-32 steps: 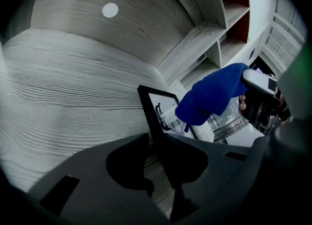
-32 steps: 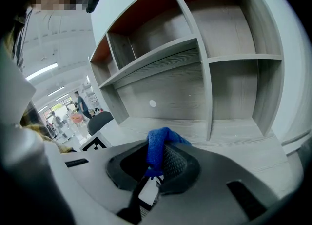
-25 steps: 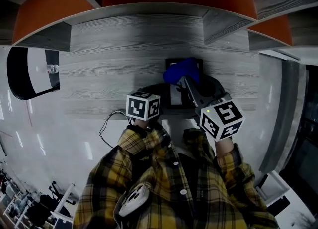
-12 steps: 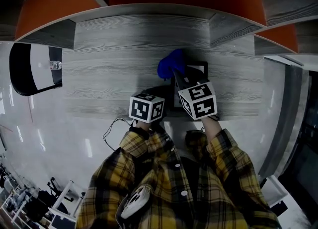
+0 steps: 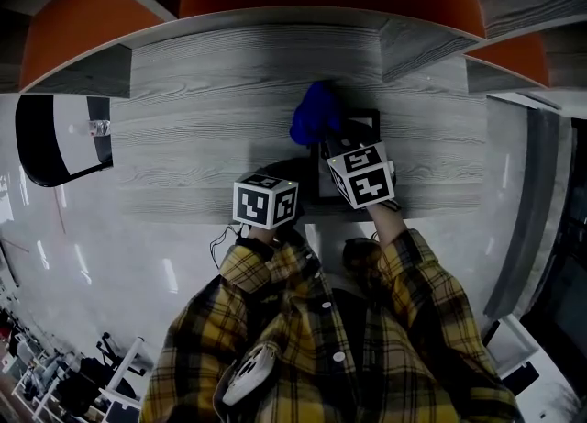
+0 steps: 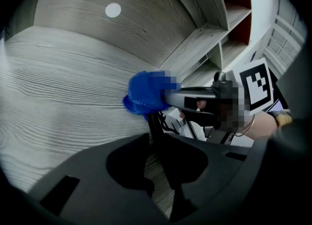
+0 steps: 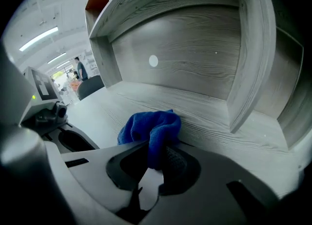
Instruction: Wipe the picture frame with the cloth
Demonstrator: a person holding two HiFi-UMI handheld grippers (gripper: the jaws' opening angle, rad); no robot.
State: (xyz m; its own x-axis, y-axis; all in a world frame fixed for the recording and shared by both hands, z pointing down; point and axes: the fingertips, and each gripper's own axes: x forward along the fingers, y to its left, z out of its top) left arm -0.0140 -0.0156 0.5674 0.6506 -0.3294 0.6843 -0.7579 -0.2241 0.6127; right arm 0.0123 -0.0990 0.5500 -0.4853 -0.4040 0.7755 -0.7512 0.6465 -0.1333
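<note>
Cloth point(image 7: 146, 127) tight between right fingers point(image 7: 178, 162)

Cloth point(image 7: 146, 129): blue fabric, nubby to my eye.
Desk point(image 5: 202, 137): grey wood grain, matt, at my twelve o'clock.
Picture frame point(image 5: 366, 120): dark, smooth.

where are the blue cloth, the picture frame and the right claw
blue cloth point(image 5: 315, 114), head view, middle of the bunched fabric
picture frame point(image 5: 365, 118), head view, top bar near right corner
right claw point(image 7: 157, 154), right gripper view, between its fingertips, shut on the blue cloth
</note>
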